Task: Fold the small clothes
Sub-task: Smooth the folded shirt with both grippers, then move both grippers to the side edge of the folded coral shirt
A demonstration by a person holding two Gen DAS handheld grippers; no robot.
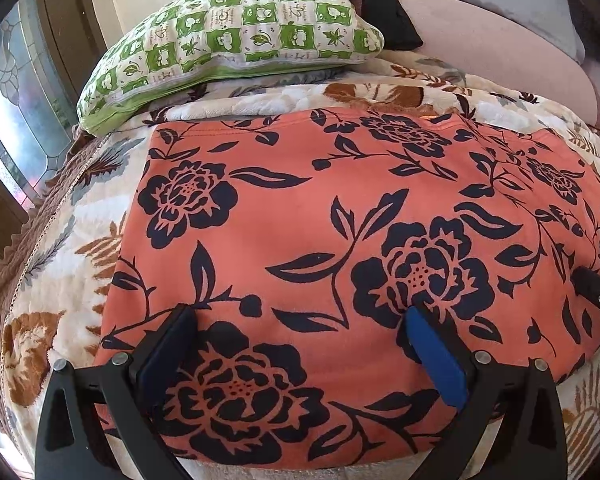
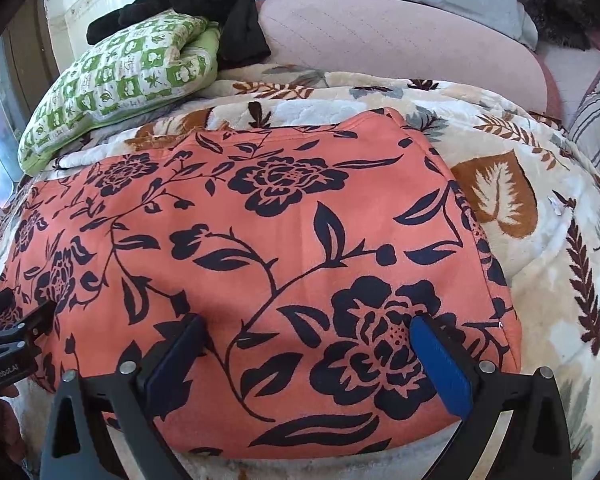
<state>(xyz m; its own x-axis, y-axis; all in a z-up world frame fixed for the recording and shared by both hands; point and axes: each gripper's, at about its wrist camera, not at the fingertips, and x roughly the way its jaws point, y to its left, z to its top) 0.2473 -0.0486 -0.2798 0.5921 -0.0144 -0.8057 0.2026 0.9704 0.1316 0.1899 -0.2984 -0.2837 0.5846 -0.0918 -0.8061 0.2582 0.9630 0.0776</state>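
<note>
A coral garment [image 1: 340,220] with a navy flower print lies flat as a broad rectangle on the bed; in the right wrist view, the garment [image 2: 260,240] shows a layered right edge. My left gripper [image 1: 300,314] stands open over the cloth's near left part, fingers spread wide and low on the fabric. My right gripper [image 2: 306,322] is open the same way over the near right part. Neither holds any cloth. One finger [image 1: 592,286] of the right gripper shows at the frame's right edge, and the left gripper's body [image 2: 12,340] shows at far left.
A cream blanket [image 2: 540,280] with brown leaves covers the bed under the garment. Behind lie a green-and-white checked pillow [image 1: 228,44], a black garment [image 2: 220,4] and a pink cushion [image 2: 400,44]. A window [image 1: 16,120] is at left, past the bed's edge.
</note>
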